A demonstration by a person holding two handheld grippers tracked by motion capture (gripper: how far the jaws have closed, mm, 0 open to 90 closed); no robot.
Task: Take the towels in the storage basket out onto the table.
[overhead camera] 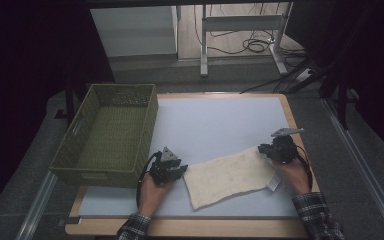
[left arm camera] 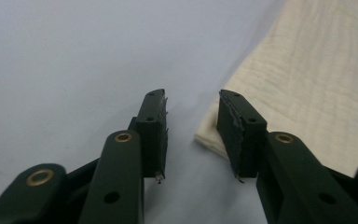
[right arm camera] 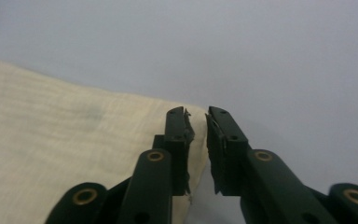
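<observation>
Folded cream cloth (overhead camera: 231, 176) lies flat on the tabletop (overhead camera: 215, 120), near edge, between both hands. Left gripper (overhead camera: 168, 169) sits at its left corner, jaws apart, nothing pinched; right gripper (overhead camera: 280, 147) at the far right corner, jaws slightly parted, cloth edge just beside them, not clamped. Folding looks done; green basket (overhead camera: 111, 132) farther left is empty, so loading remains.

On the table (overhead camera: 220, 120), the basket (overhead camera: 111, 132) stands left of the cloth (overhead camera: 230, 176), which lies near the front edge.
</observation>
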